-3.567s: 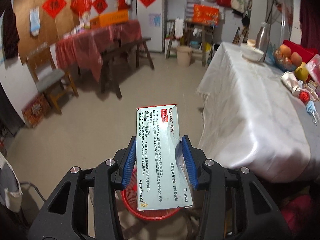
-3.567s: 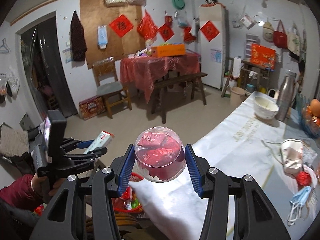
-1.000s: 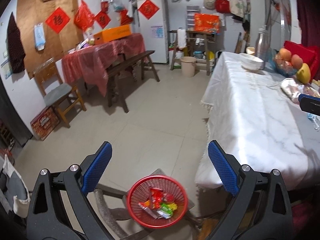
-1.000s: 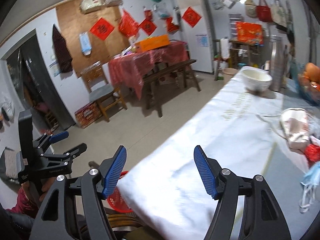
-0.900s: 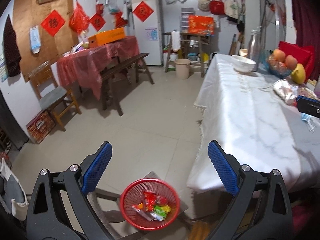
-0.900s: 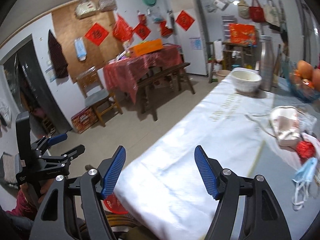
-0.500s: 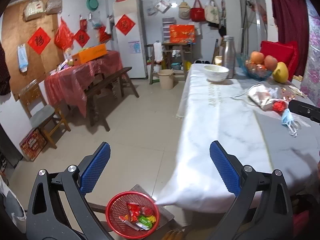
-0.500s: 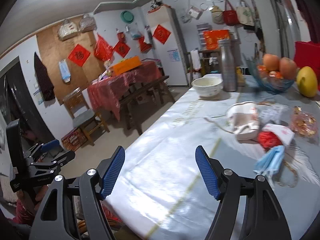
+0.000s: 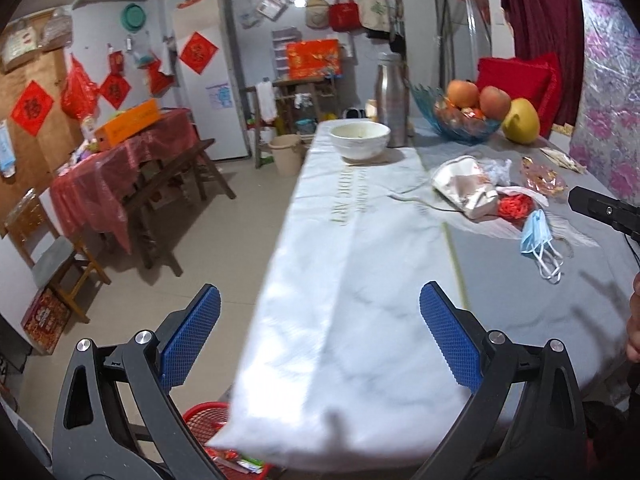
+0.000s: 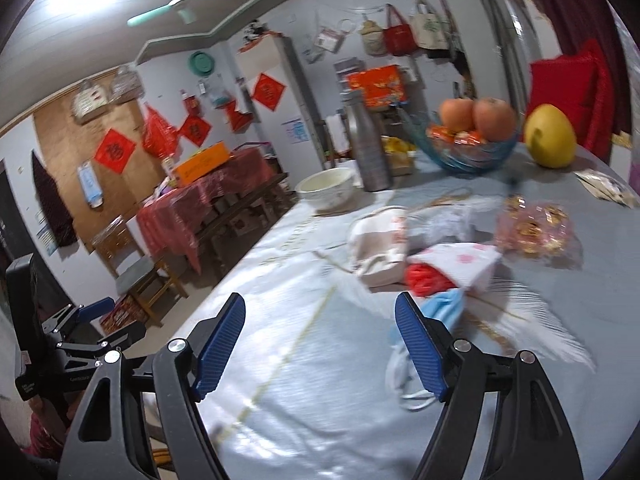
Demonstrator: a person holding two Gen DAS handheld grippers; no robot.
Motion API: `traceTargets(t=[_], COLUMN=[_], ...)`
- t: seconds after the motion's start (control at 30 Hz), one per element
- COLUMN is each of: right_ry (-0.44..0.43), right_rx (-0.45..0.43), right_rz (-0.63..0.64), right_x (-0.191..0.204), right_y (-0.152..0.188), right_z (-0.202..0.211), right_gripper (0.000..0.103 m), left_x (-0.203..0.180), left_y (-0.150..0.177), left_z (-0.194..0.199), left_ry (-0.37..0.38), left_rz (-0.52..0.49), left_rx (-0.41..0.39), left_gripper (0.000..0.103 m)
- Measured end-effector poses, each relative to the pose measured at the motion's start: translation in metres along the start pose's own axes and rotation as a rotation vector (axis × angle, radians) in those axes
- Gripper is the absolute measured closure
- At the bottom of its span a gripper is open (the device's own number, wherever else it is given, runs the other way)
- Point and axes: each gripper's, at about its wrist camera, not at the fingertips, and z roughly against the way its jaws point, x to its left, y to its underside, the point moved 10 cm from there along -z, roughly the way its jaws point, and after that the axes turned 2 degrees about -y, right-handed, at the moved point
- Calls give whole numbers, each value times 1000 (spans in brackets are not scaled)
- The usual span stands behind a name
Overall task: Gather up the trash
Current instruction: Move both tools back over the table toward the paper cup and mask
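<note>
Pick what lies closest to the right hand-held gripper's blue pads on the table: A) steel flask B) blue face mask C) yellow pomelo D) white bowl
B: the blue face mask lies right beside the opening, empty right hand-held gripper; the other items sit farther back.

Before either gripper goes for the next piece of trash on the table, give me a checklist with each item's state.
1. Left gripper empty, jaws wide: ok.
2. Right gripper empty, jaws opening: ok.
3. Blue face mask lies just ahead of the right gripper, nothing on top: ok.
4. Red basket within reach below the table edge: ok, though mostly hidden by the tablecloth.
5. Whether the white pouch is trash: cannot tell.
</note>
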Motion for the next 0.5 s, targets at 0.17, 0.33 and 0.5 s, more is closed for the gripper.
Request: traceTargets(t=[0.17, 0.33, 0.5], right_ry=[52, 96, 142], right_rx=[3, 7, 8], right_rz=[-51, -97, -140], right_x=[-45, -84, -122], right_y=[-7, -13, -20], right_z=[-7, -18, -28], right_gripper=[27, 27, 26], left_x=[-33, -61, -85], left_y=[-13, -23, -33], left_z=[-30, -63, -97], left_ry=[27, 68, 115], left_rz=[-41, -64, -65], left_rx=[34, 80, 130], left_gripper=[7, 7, 7])
